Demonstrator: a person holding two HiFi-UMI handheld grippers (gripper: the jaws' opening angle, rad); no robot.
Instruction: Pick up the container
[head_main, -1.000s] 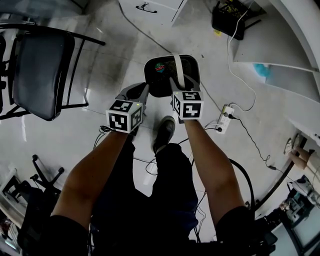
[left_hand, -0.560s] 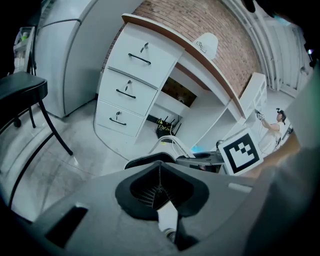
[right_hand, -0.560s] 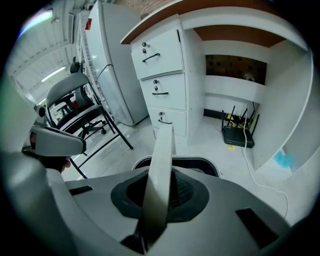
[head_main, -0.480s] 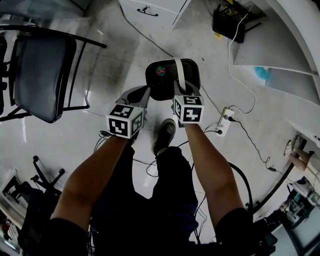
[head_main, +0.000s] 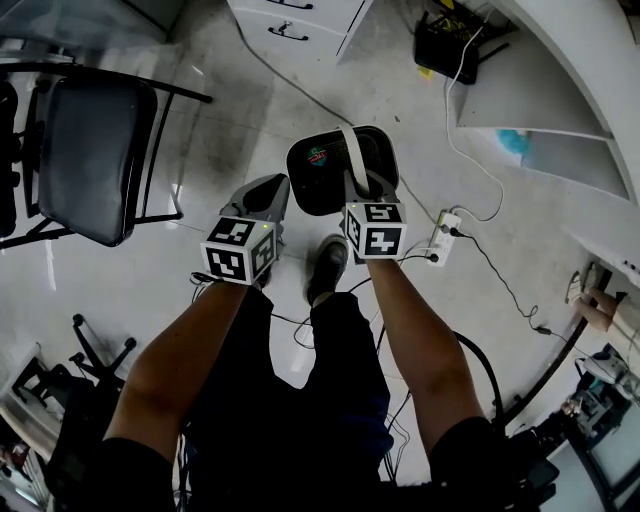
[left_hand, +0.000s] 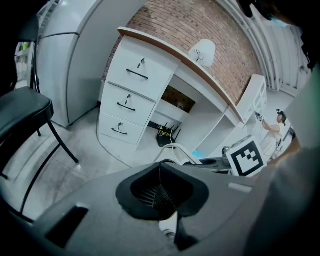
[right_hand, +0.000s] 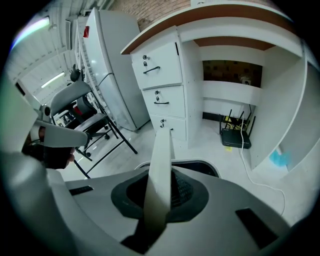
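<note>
Container (head_main: 325, 190) and both claws have come up a bit, right claw (right_hand: 160, 200) just closed narrow on its white handle (right_hand: 161, 160), left claw (left_hand: 160, 195) shut empty beside the rim; bin looks just off the floor (head_main: 200, 120), so lift straight and slow to avoid swing.
</note>
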